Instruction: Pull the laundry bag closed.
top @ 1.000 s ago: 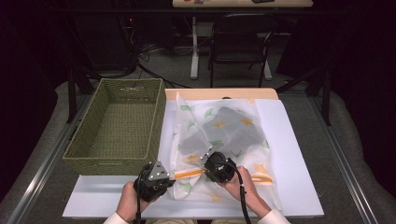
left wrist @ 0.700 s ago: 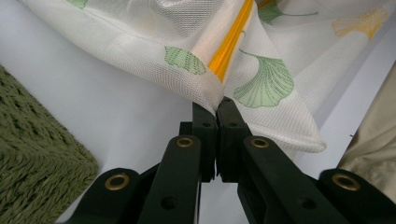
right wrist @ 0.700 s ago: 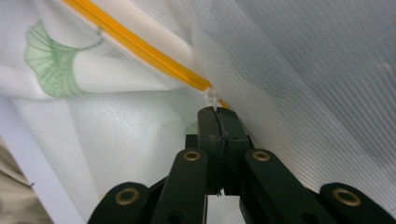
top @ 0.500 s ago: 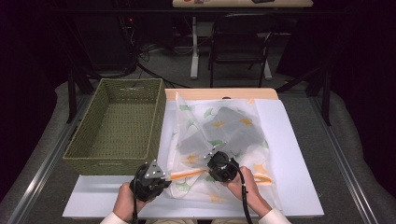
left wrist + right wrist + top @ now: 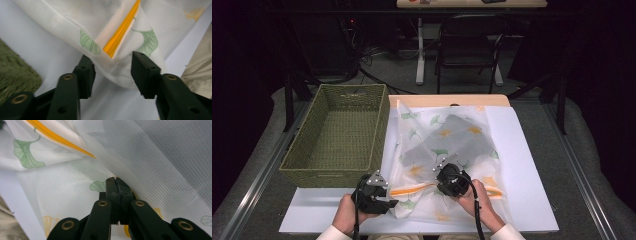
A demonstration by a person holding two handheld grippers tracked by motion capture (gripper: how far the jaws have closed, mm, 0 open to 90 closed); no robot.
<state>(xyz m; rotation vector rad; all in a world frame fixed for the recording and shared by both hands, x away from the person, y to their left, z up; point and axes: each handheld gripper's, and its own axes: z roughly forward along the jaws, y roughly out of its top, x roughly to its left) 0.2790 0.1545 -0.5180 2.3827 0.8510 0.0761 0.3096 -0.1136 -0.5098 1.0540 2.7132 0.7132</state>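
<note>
While clamped together on mesh bag (image 5: 447, 150), right gripper (image 5: 116, 185) unmoved | left gripper (image 5: 112, 68) apart at orange zipper (image 5: 121, 28) end, shifted lower-left since earlier | basket (image 5: 337, 137) unchanged

Bright overhead light on the white table sheet (image 5: 522, 165), dark surroundings (gripper views soft, slightly blurred).

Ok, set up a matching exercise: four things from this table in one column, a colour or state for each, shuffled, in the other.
Things:
1. left hand-held gripper
2. right hand-held gripper
3. woven basket
4. zipper on the mesh bag

States or colours:
A. orange
B. jaws apart, around a corner of the bag
C. green, nothing inside
D. jaws closed together

Pairs: 1-B, 2-D, 3-C, 4-A
</note>
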